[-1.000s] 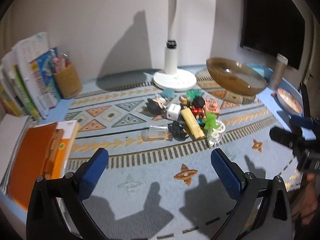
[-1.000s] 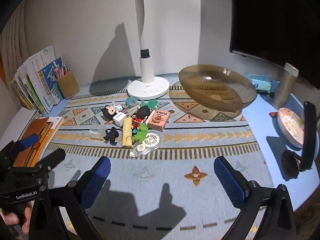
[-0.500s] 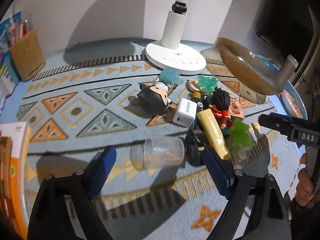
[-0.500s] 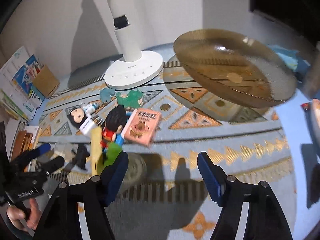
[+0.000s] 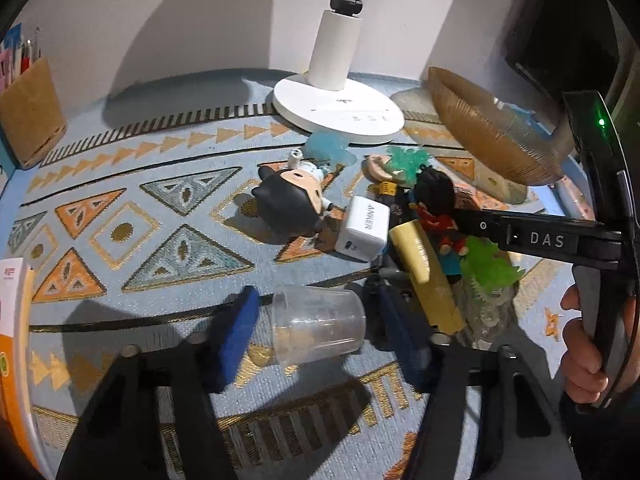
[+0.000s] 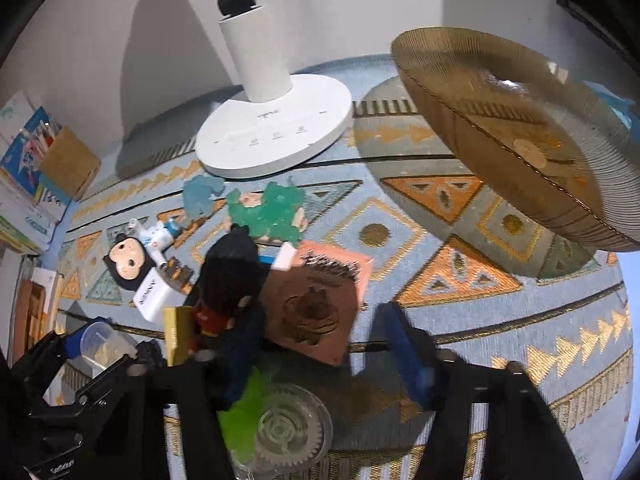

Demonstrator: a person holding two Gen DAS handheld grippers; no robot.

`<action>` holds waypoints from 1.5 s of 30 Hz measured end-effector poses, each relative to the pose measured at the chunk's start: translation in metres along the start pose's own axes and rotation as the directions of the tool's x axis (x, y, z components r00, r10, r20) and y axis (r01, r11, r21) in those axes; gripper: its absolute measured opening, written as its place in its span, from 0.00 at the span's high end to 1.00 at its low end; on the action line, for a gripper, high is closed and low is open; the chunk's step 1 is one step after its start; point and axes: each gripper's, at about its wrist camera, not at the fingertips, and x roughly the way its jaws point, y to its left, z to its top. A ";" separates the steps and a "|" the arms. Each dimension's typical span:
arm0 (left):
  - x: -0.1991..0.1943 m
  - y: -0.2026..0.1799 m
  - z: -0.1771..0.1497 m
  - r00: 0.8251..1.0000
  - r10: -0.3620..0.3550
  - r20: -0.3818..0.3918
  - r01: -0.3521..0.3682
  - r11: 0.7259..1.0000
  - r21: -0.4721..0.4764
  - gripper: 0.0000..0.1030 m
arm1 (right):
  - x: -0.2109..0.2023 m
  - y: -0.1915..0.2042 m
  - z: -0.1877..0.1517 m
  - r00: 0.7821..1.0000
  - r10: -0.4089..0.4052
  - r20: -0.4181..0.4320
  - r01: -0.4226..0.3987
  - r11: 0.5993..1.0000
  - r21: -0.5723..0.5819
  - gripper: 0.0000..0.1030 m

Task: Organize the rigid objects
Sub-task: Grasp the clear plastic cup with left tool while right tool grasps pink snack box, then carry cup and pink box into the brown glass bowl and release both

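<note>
Lying between left claw's fingers: cup (image 5: 318, 326), clear, on its side, fingers not touching it
Left claw (image 5: 316, 326): released, astride cup
Right claw (image 6: 326, 354): released, spread around pink box (image 6: 316, 306)
Box: flat on mat (image 6: 460, 264), between right fingers
Left of right claw: figurine (image 6: 230, 276), yellow bar (image 6: 176, 334)
Ahead of both claws: charger (image 5: 364, 228), lamp base (image 5: 338, 108), bowl (image 6: 516, 132)

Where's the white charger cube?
In the left wrist view the white charger cube lies mid-pile on the mat, between the black-haired doll and the yellow bar.
</note>
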 end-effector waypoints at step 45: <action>-0.040 0.005 -0.037 0.999 -0.040 0.009 0.040 0.999 0.009 0.69 | -0.056 -0.063 -0.072 0.996 0.014 0.087 -0.011 0.999 -0.034 0.61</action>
